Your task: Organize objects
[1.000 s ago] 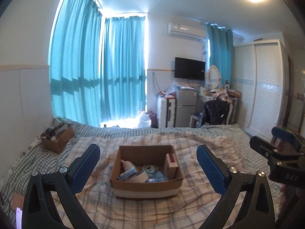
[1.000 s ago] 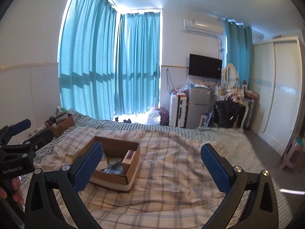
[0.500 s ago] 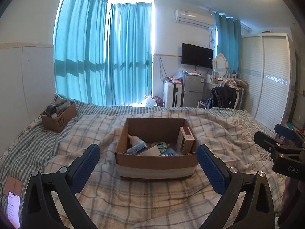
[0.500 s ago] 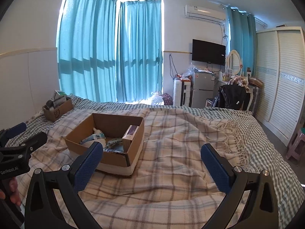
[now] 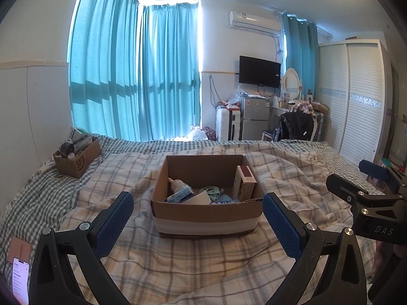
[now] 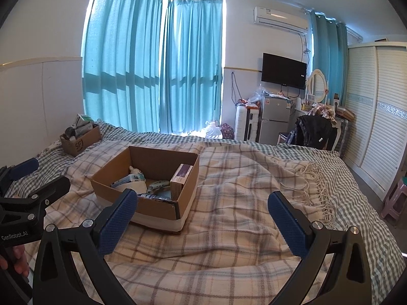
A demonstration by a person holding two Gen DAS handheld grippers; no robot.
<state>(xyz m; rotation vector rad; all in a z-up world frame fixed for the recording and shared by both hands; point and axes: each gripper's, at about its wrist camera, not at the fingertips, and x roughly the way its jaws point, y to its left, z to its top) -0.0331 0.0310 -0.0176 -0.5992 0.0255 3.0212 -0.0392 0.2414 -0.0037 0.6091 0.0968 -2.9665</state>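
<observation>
Cardboard box (image 5: 207,204) sitting on the plaid blanket (image 5: 203,261) at twelve o'clock of the left gripper (image 5: 198,218), both it and the right gripper (image 6: 202,212) hovering spread and empty; risk: soft bedding tipping the box when nudged.

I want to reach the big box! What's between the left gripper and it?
Only plaid blanket lies between the left gripper and the big box, seen in the left wrist view.
</observation>
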